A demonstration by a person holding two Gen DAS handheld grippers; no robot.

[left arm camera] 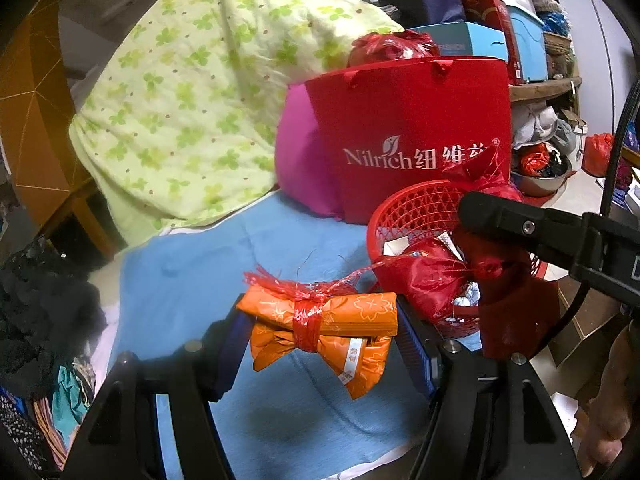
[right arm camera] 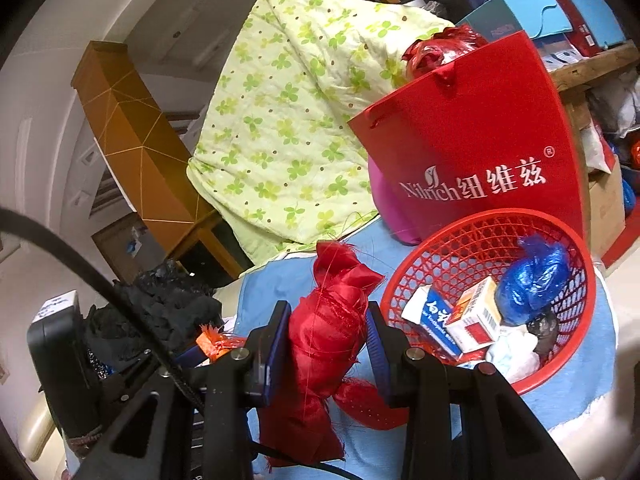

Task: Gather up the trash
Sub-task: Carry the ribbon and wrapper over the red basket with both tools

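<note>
Trash is sitting in both claws over the blue cloth (left arm camera: 192,264). The left gripper (left arm camera: 324,332) is clenching an orange packet bundle (left arm camera: 320,328) tied with red string, just left of the red basket (right arm camera: 480,236). The right gripper (right arm camera: 328,340) is squeezing a red cloth bundle (right arm camera: 328,320) beside the basket's near rim. Both bundles are looking light, soft and crushable; the orange wrapper is probably slippery, so gripping across the tied middle is the safer hold. The basket is already holding small boxes (right arm camera: 460,320) and a blue bag (right arm camera: 532,284).
</note>
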